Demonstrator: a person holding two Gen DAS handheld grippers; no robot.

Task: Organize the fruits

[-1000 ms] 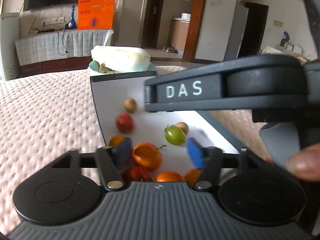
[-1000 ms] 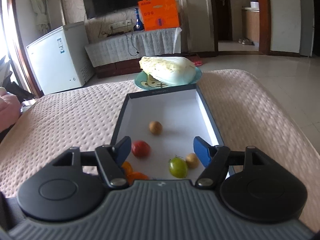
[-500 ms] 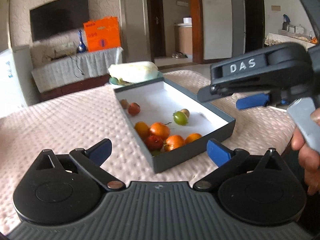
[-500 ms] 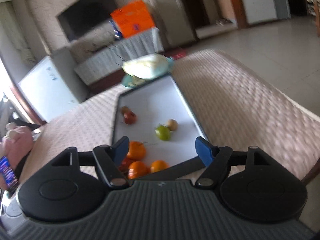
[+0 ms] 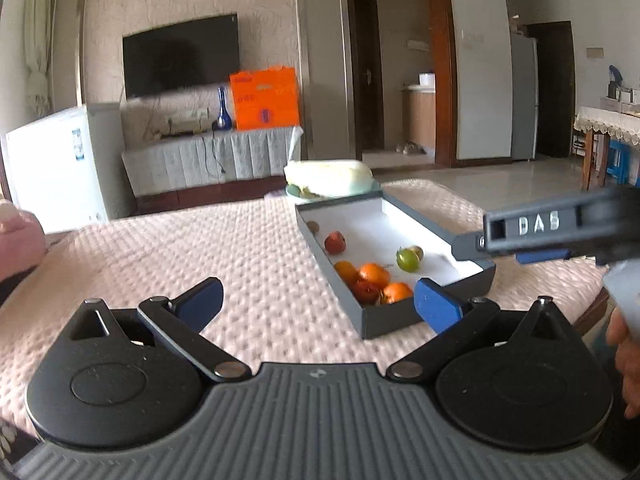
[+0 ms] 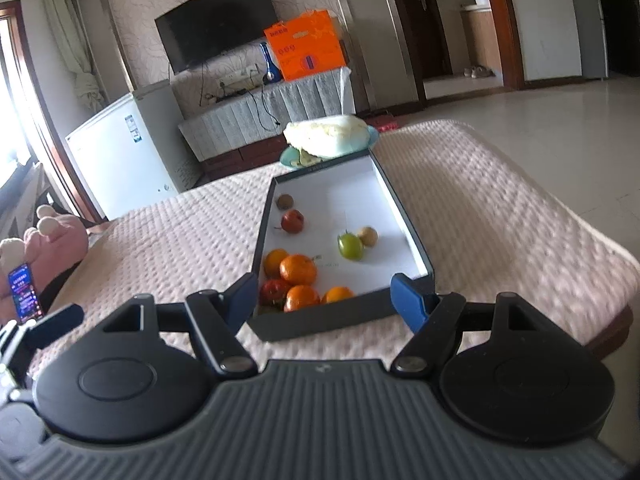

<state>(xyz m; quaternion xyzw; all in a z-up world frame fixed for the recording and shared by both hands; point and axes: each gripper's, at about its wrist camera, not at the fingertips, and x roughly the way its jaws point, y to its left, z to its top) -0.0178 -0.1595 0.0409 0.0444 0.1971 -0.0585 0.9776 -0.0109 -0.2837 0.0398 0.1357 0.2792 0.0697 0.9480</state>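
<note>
A dark box with a white floor (image 6: 362, 200) (image 5: 376, 222) lies on the pink-clothed table and holds several fruits: oranges (image 6: 297, 269) (image 5: 374, 275) at the near end, a red apple (image 6: 292, 221) (image 5: 335, 242), a green fruit (image 6: 351, 245) (image 5: 407, 259) beside a small brown one (image 6: 368, 236), and another brown fruit (image 6: 285, 200) farther back. My right gripper (image 6: 325, 300) is open and empty, just short of the box's near wall. My left gripper (image 5: 318, 304) is open and empty, over the cloth left of the box. The right gripper's body (image 5: 560, 226) shows at the right of the left wrist view.
A cabbage on a teal plate (image 6: 328, 141) (image 5: 328, 178) stands behind the box. The pink tablecloth (image 5: 200, 256) spreads wide to the left. The table's right edge (image 6: 592, 240) drops to the floor. A pink plush toy and a phone (image 6: 24, 292) lie at far left.
Both grippers have pulled back and up from the box, which now sits farther ahead. The left gripper's fingers have opened wider. No fruit has moved.
</note>
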